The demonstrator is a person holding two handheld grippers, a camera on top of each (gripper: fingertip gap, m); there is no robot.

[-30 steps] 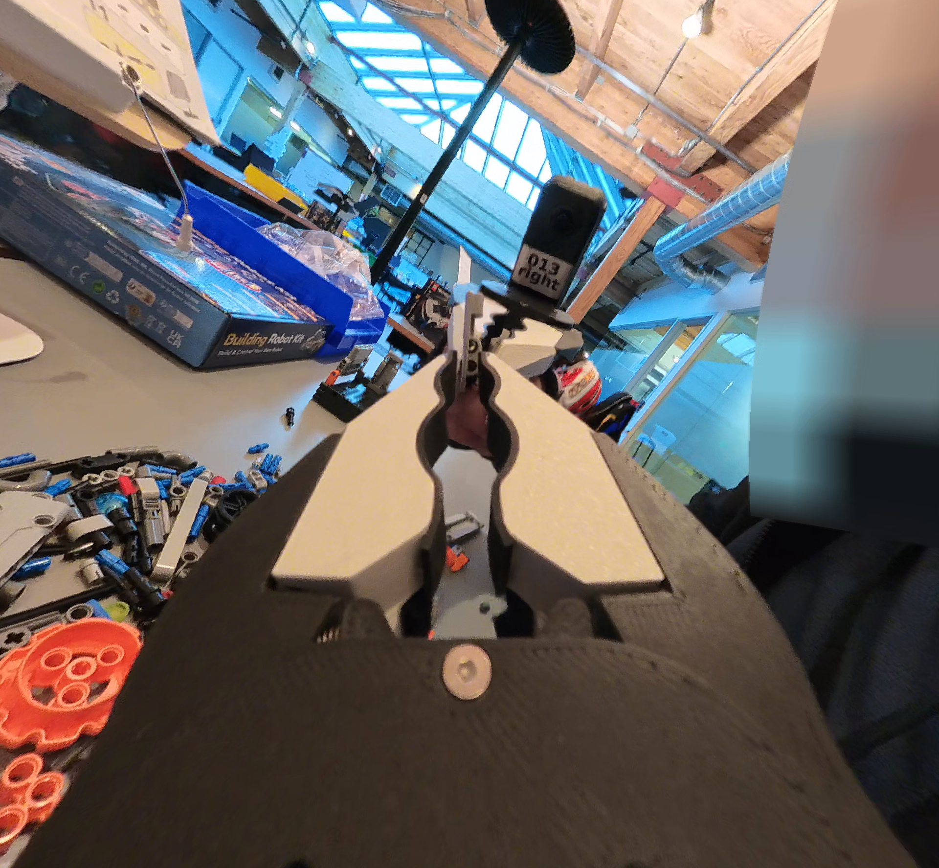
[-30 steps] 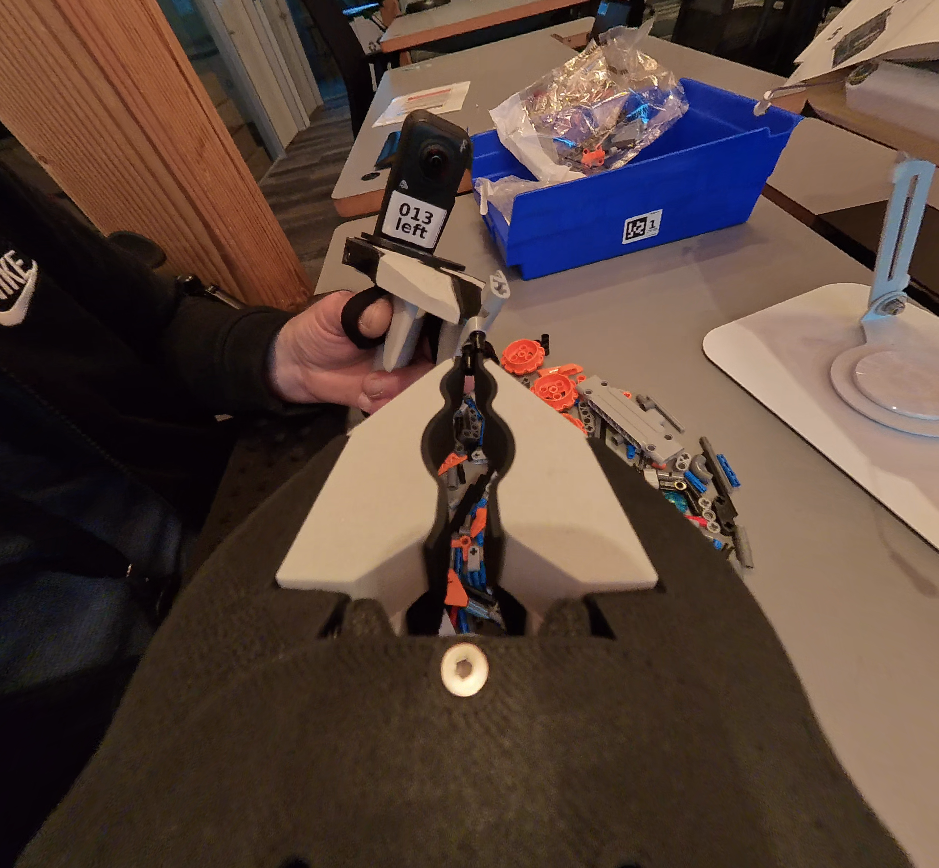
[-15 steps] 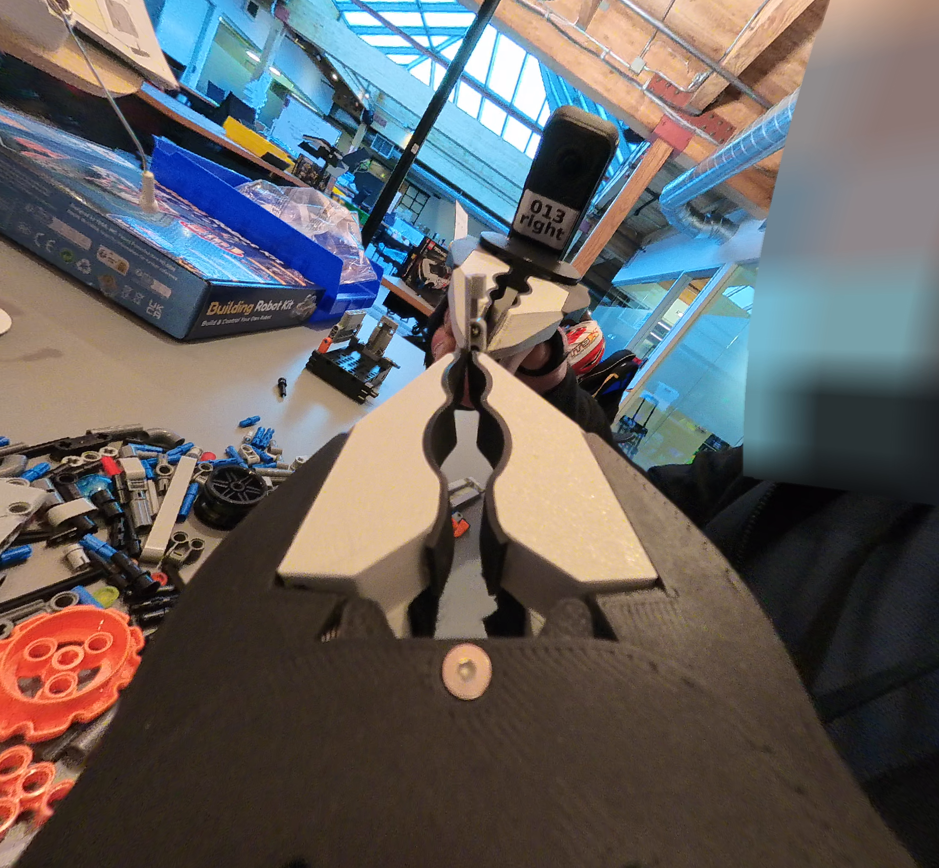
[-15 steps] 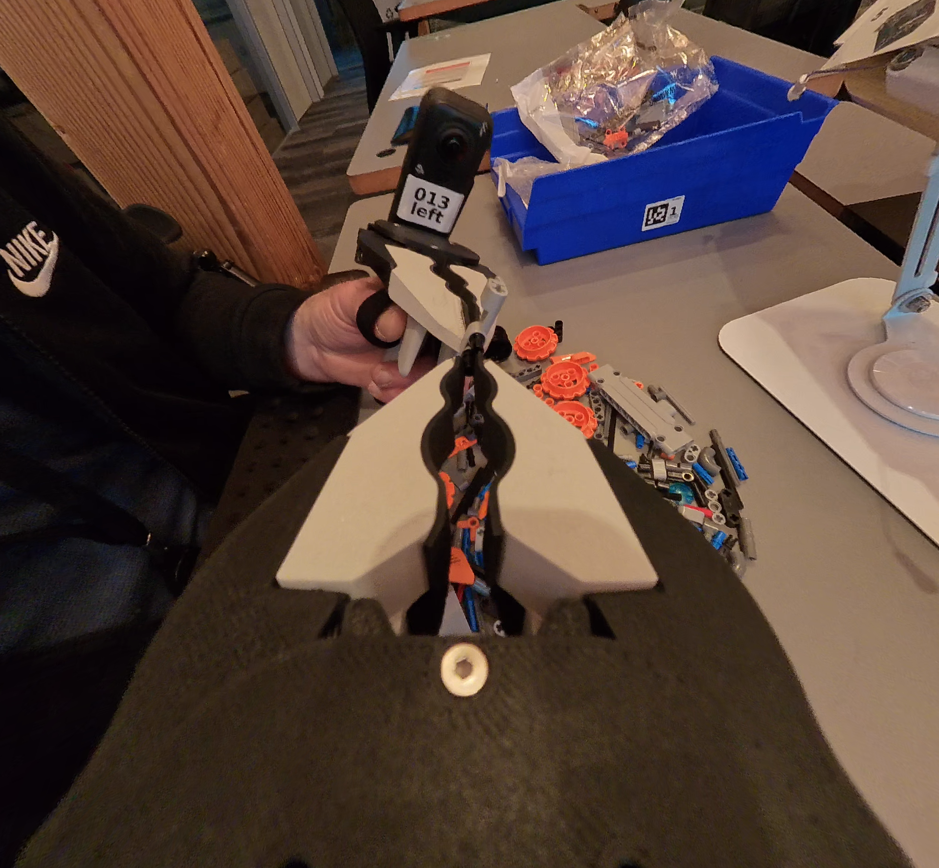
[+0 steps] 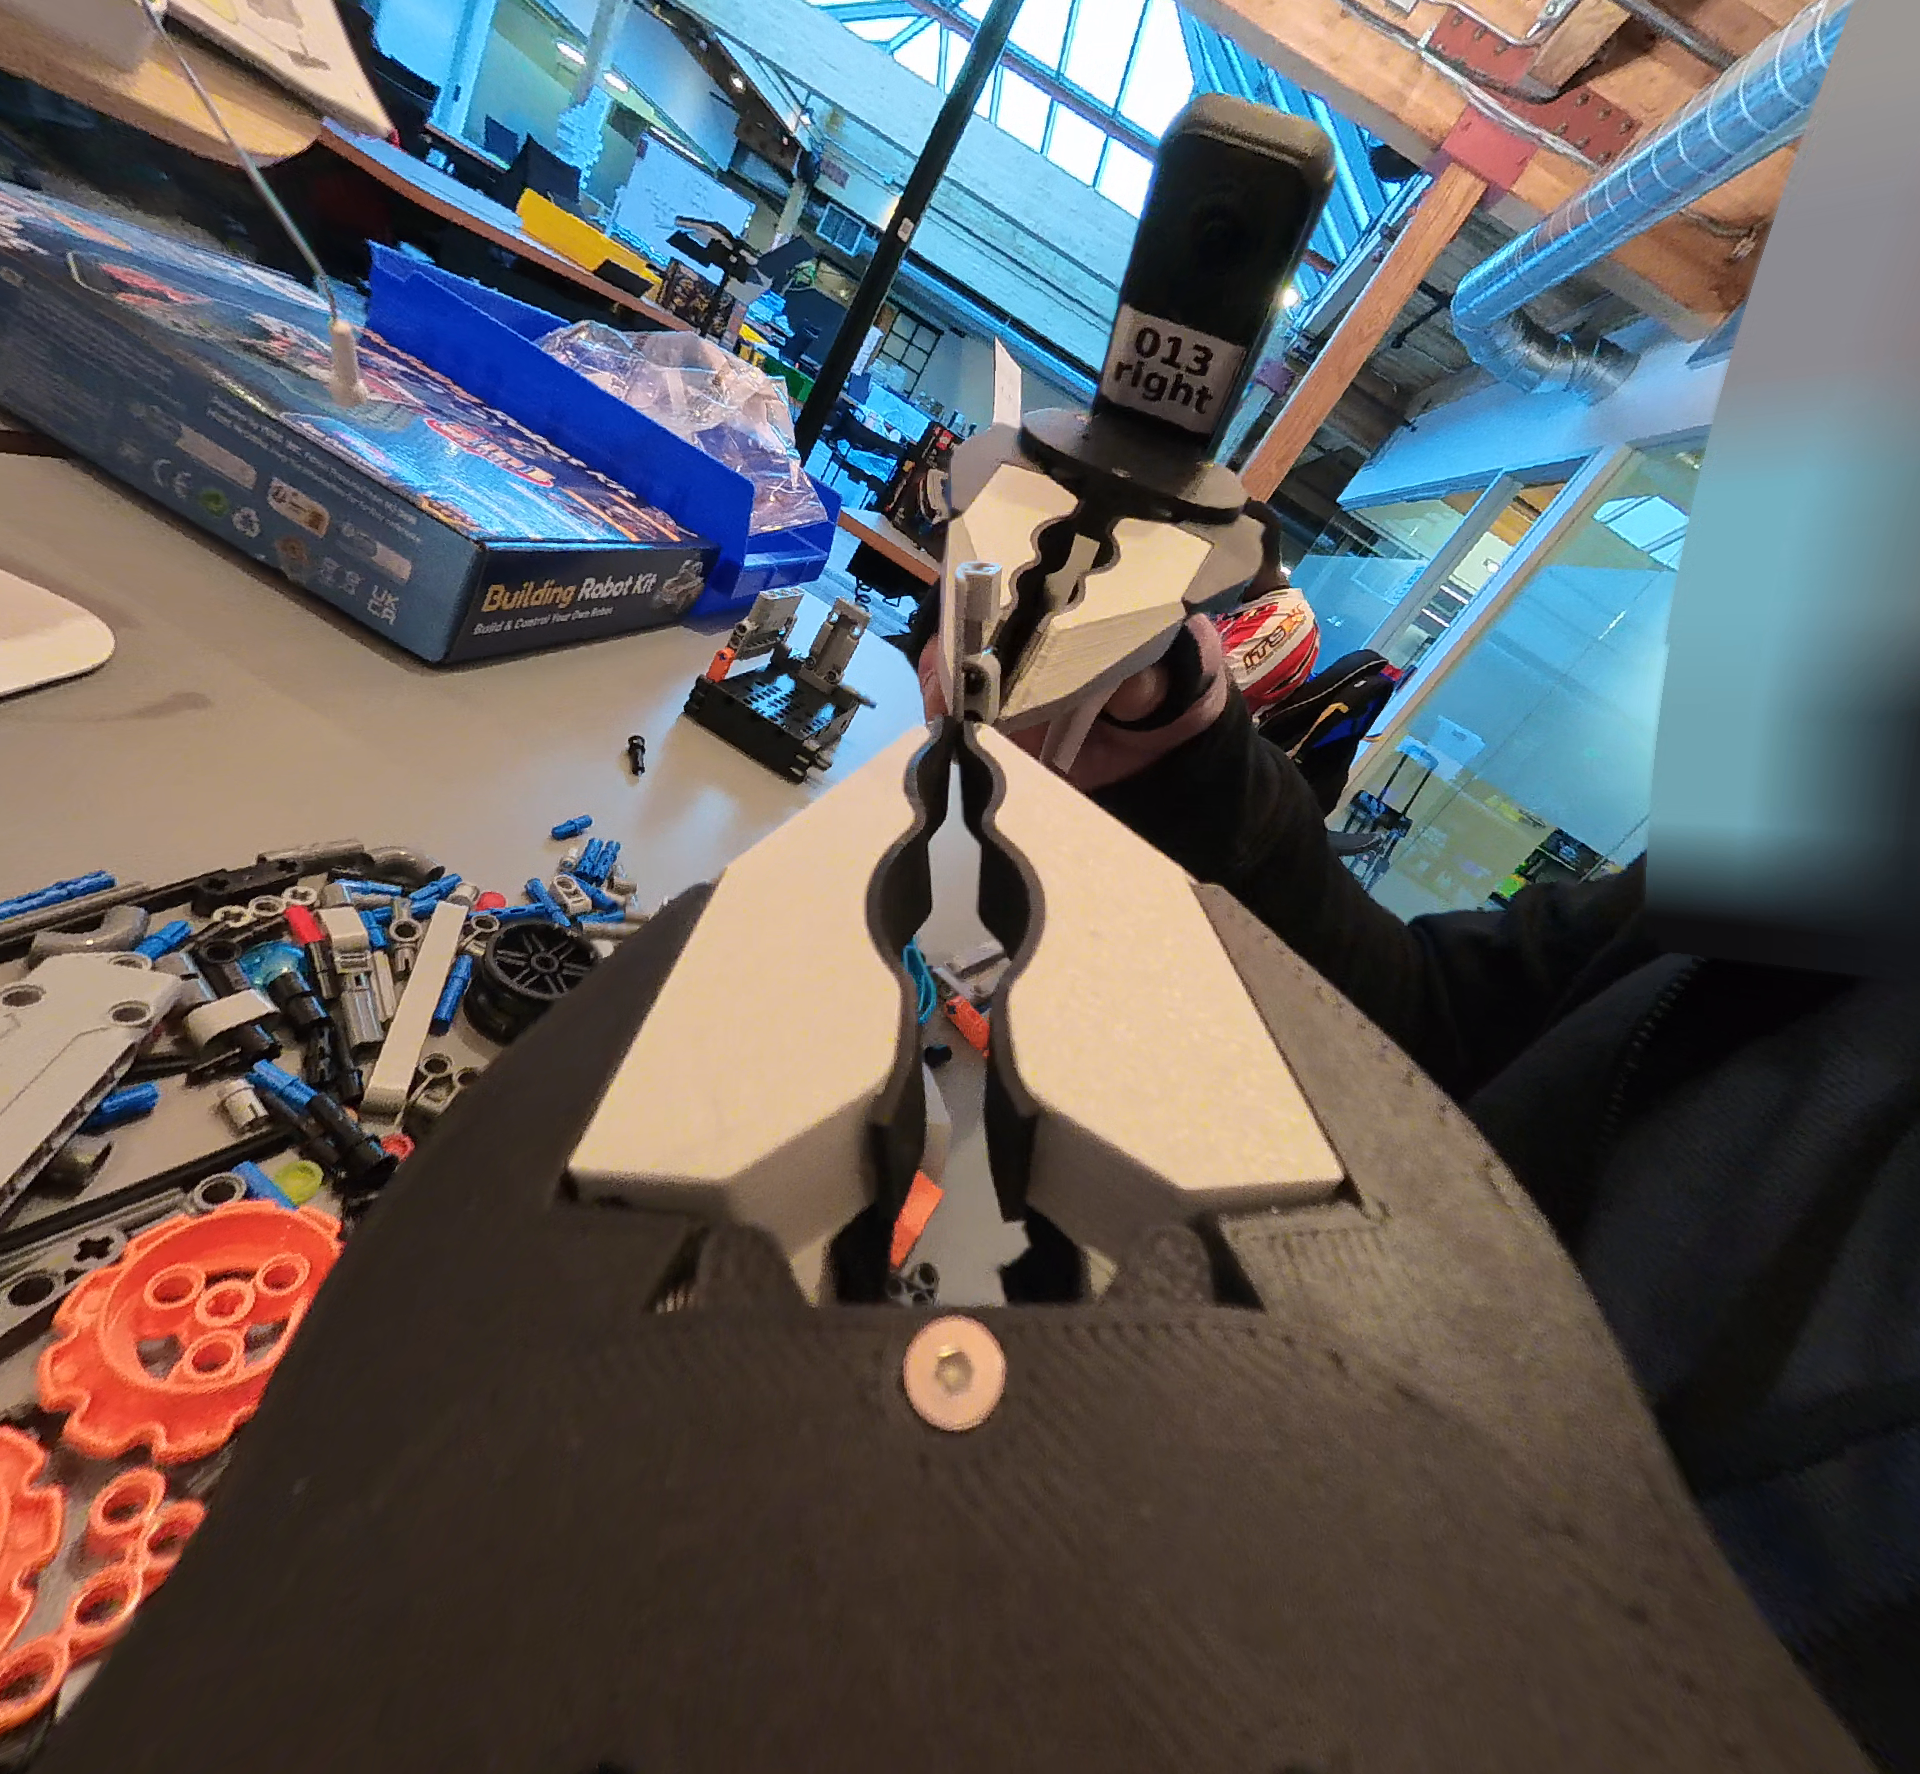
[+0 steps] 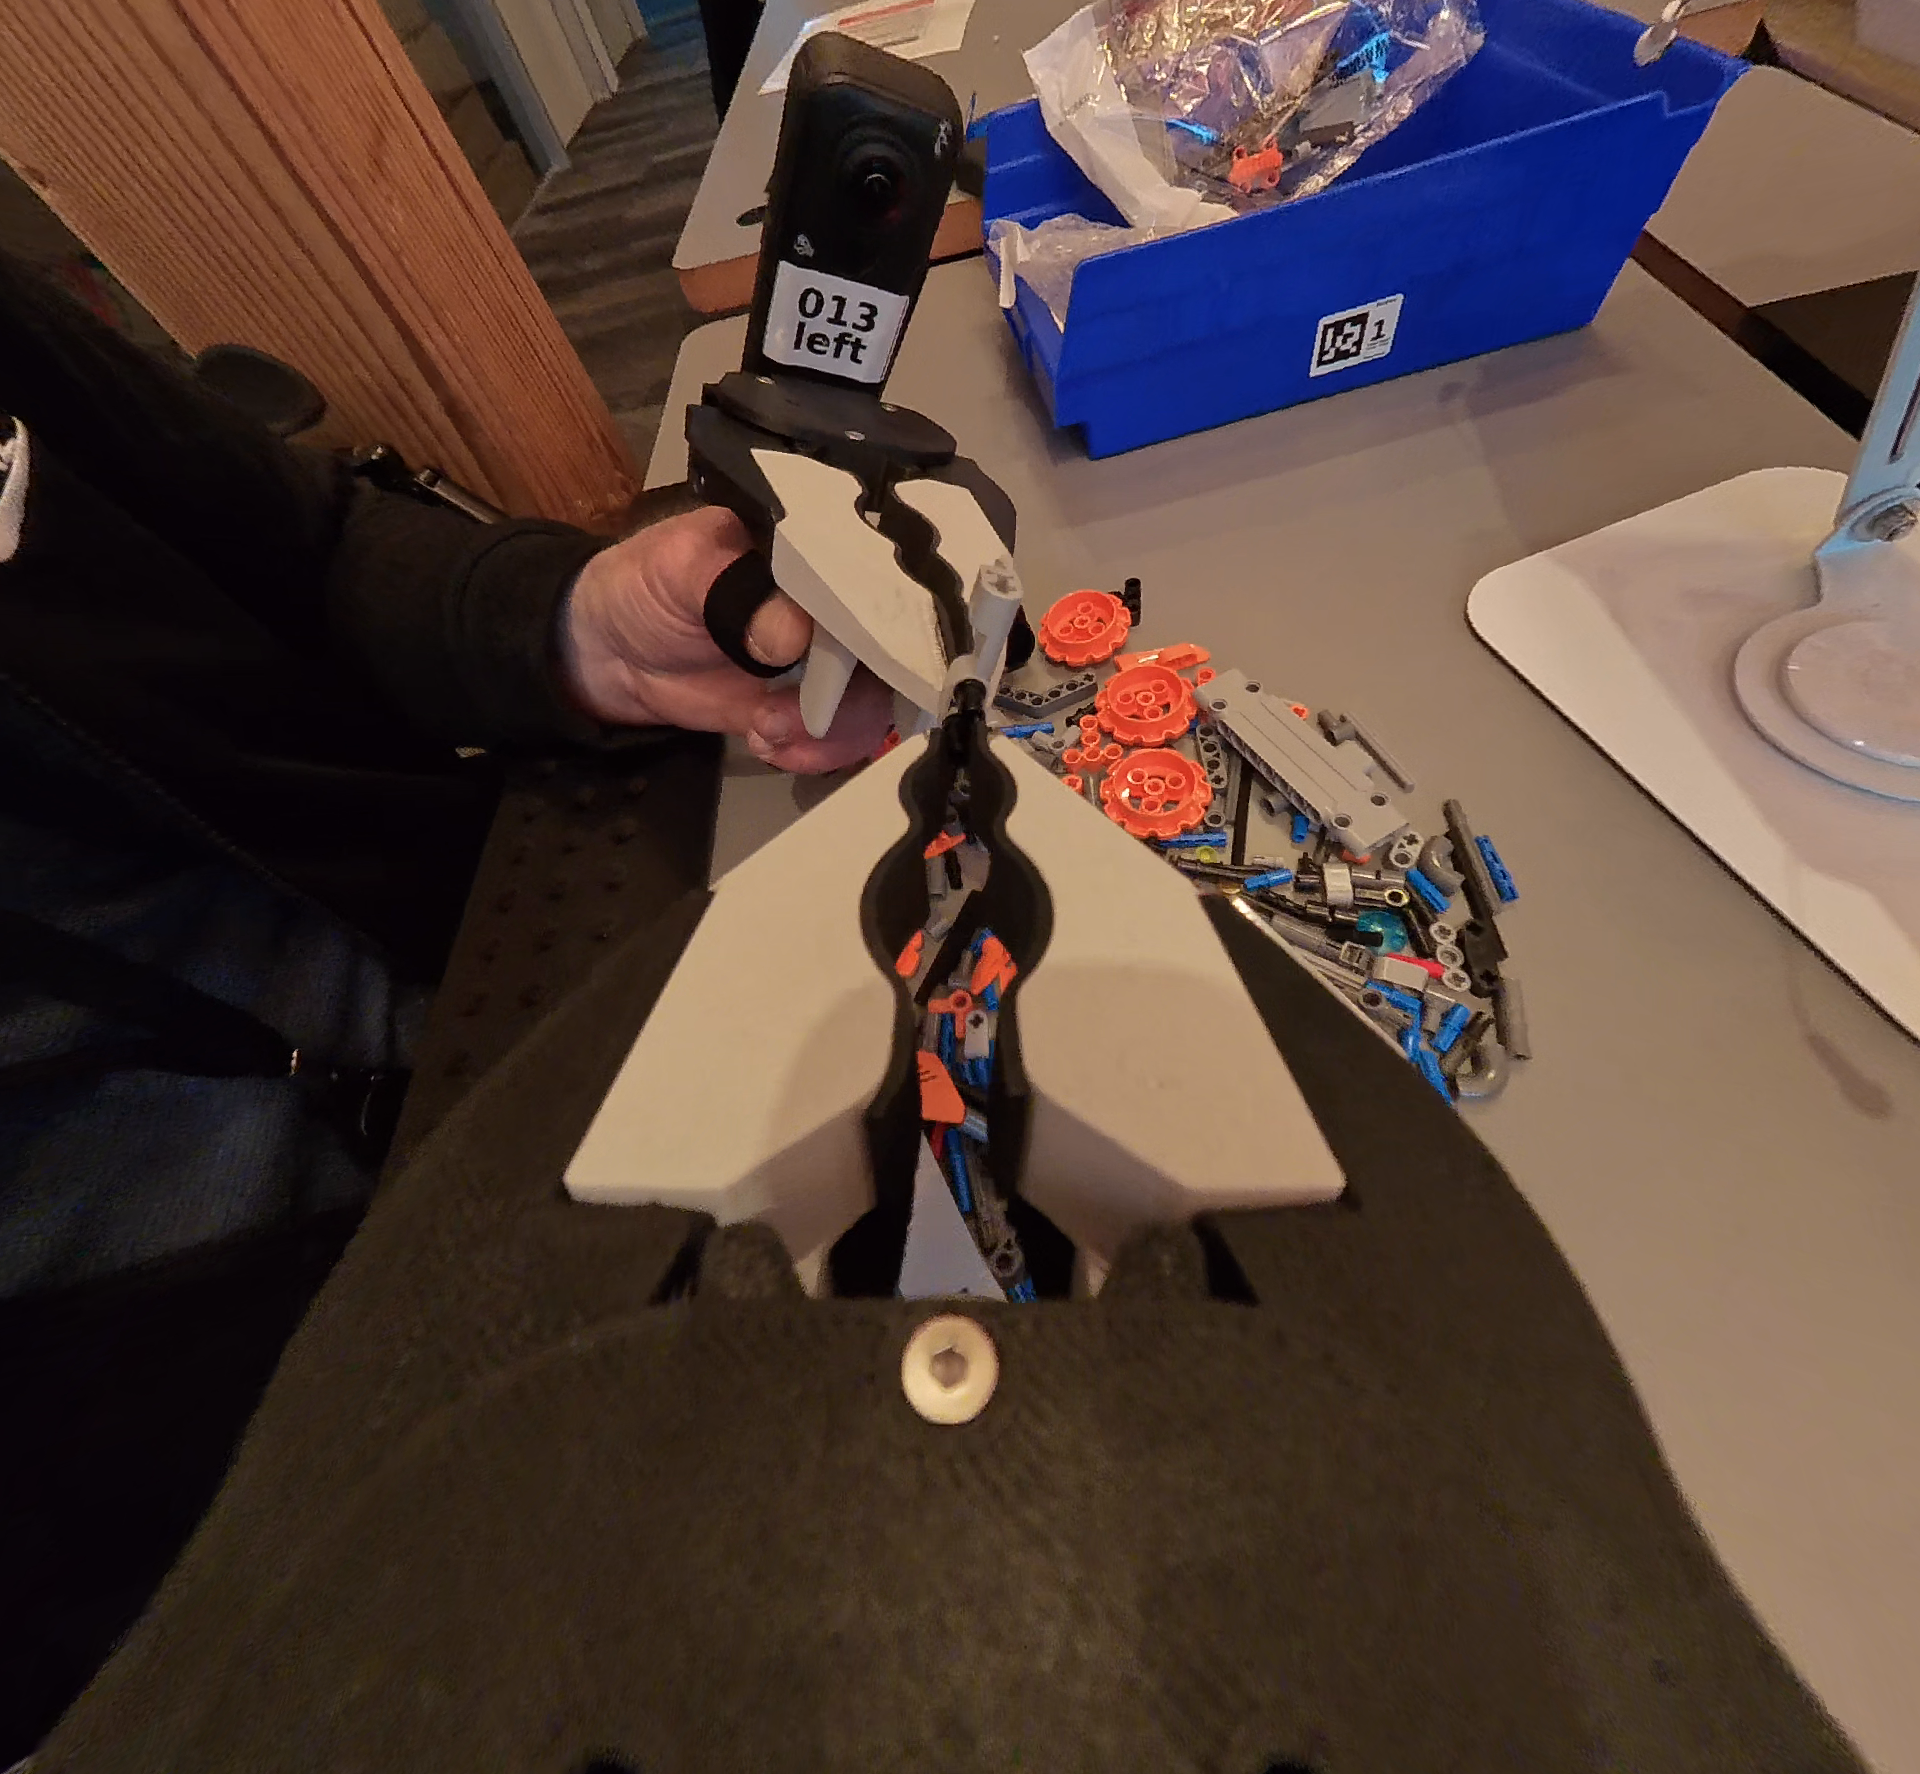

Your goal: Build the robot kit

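Left gripper [image 5: 951,745] is pinched shut on a grey connector [image 5: 977,618], right gripper [image 6: 961,737] clamped on the black pin [image 6: 966,694] at its end; both are best held squarely in line.

- The grey connector [image 5: 974,618] is a small, slim, light-grey piece with a socket in its top end. It stands almost upright in the air, above the near edge of the parts pile [image 6: 1299,851].
- A black pin [image 6: 967,691] sticks out of its lower end.
- The left gripper [image 5: 954,742] and the right gripper [image 6: 961,742] meet there, tips closed. Which one pinches it is unclear.
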